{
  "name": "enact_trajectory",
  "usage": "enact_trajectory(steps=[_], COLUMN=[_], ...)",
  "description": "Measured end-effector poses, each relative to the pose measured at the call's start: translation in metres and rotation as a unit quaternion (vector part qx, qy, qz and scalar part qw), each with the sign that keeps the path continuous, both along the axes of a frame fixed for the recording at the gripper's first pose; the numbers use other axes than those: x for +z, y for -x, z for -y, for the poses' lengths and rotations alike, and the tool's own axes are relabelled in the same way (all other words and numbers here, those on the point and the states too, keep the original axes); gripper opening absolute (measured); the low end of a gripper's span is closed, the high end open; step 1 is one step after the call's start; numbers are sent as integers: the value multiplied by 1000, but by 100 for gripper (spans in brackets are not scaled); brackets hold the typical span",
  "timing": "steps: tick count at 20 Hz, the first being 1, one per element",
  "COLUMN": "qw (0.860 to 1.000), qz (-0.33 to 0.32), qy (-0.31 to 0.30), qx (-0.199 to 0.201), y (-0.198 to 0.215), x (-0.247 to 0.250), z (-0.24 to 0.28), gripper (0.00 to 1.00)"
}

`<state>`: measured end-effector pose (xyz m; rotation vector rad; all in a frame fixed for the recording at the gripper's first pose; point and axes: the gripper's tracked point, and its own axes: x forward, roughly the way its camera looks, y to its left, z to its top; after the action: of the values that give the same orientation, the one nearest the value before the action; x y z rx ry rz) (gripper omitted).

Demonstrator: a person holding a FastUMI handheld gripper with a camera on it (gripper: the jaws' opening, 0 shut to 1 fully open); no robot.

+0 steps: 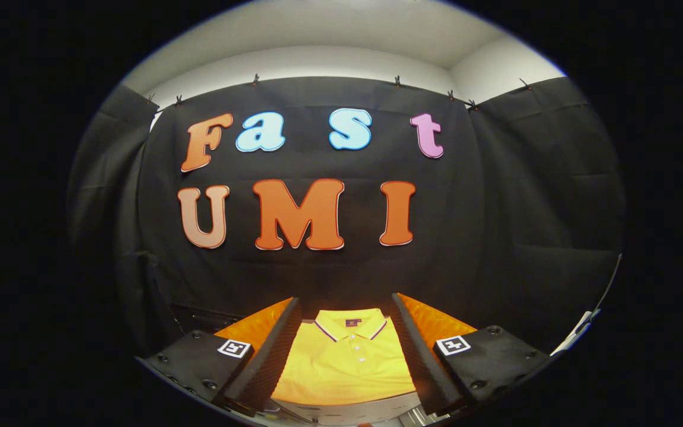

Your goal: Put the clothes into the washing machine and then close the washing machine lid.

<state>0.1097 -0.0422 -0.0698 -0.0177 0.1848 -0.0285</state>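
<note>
Hand-held gripper [346,356], fingers spread apart and empty. A folded yellow polo shirt [347,365], with buttoned placket and striped collar, lies flat between them; draped black cloth [525,207] hangs at 12 o'clock.

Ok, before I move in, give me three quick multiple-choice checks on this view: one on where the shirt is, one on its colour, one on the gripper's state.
1. Where does the shirt lie relative to the gripper?
A. Seen in the gap between the two fingers, ahead of them
B. Off to the outside of one finger
C. Hung on the booth's wall

2. What colour is the shirt's body?
A. White
B. Yellow
C. Blue

3. What state are the gripper's fingers in?
A. Shut on the shirt
B. Shut on nothing
C. Open, spread wide

Answers:
1. A: the collar and button placket sit in the gap between the fingers.
2. B: the fabric is plain yellow, with a dark-trimmed collar.
3. C: the fingers stand well apart, and neither visibly presses on the cloth.
</note>
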Motion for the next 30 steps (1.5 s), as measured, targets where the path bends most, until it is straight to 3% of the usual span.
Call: enact_trajectory(steps=[13,20,30], qw=[990,975,955], qz=[-140,-223,-295], qy=[-17,-10,-18], qx=[4,16,16], y=[-110,-130,-126], x=[-137,-207,-252], z=[44,47,49], gripper=[98,98,99])
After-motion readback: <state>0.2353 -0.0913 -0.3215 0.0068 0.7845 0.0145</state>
